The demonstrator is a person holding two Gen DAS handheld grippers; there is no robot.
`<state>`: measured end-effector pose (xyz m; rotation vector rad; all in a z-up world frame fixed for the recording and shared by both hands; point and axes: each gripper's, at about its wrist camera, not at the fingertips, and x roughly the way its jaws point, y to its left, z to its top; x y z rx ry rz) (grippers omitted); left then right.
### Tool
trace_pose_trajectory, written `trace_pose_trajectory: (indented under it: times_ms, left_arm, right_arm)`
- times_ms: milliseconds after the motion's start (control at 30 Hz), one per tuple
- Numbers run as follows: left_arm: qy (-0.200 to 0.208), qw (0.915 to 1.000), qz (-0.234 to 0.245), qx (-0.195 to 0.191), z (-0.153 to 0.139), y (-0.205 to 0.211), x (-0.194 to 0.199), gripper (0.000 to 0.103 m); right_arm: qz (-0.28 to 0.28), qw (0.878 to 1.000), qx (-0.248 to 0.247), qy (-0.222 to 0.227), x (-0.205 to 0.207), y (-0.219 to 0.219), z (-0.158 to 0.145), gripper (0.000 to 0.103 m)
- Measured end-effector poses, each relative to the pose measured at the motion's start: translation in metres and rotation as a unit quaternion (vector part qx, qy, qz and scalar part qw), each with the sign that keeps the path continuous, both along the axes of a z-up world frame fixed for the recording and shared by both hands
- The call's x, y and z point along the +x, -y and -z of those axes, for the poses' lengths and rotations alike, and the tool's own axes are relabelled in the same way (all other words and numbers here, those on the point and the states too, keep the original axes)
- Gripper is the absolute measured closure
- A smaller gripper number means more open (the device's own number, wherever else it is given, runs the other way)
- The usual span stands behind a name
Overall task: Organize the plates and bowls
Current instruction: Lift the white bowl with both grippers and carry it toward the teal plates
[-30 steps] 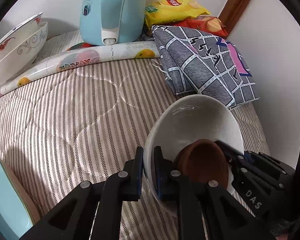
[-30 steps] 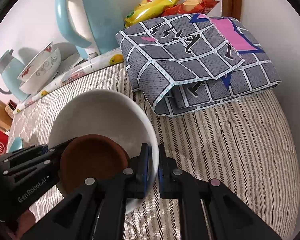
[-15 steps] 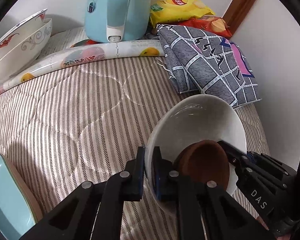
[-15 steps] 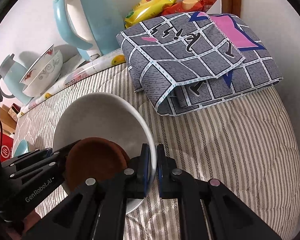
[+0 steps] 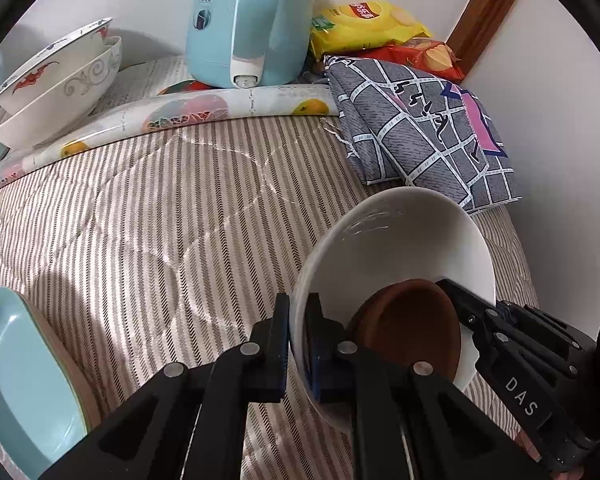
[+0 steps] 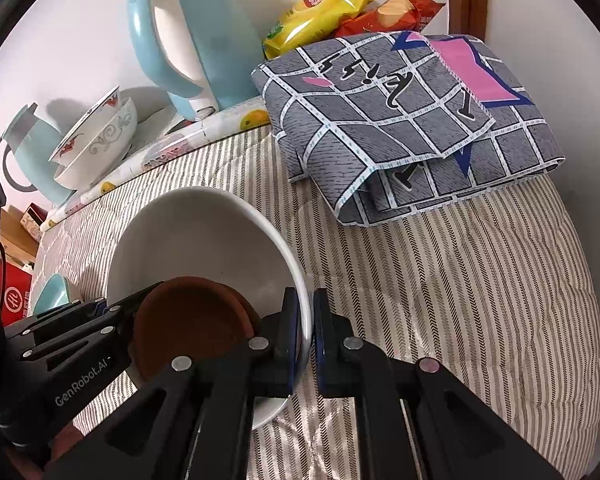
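Note:
A large white bowl (image 5: 404,240) (image 6: 204,240) is held tilted above the striped cloth by both grippers. My left gripper (image 5: 298,338) is shut on its left rim. My right gripper (image 6: 308,334) is shut on the opposite rim and shows at the lower right of the left wrist view. A small brown dish (image 5: 412,328) (image 6: 188,320) lies inside the bowl, low against its wall. Two patterned white bowls (image 5: 56,92) (image 6: 96,140) sit stacked at the back left. A pale teal plate (image 5: 16,384) (image 6: 52,292) rests at the left edge.
A light blue kettle (image 5: 244,20) (image 6: 196,40) stands at the back on a fruit-print mat (image 5: 180,108). A folded grey checked cloth (image 5: 424,128) (image 6: 412,120) and snack bags (image 5: 364,20) (image 6: 324,4) lie near the wall corner. The table has a striped cloth (image 5: 140,220).
Both wrist views shift slightly, with the bowl and dish still clamped the same way between the two grippers; the teal plate shows more at the left edge.

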<state>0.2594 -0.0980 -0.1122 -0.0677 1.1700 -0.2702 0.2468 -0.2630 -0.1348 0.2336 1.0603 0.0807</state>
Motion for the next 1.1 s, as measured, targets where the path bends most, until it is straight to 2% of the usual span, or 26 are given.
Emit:
trace_pose_trajectory:
  times_ms: [900, 1100]
  left_arm:
    - [0.032, 0.9989, -0.033, -0.009, -0.031, -0.061, -0.024, 0.095]
    - [0.038, 0.9985, -0.037, -0.012, -0.035, -0.076, -0.031, 0.095]
  right_arm:
    - [-0.031, 0.999, -0.008, 0.027, -0.016, -0.055, -0.034, 0.096]
    - [-0.042, 0.998, -0.026, 0.037, -0.023, -0.072, -0.041, 0.096]
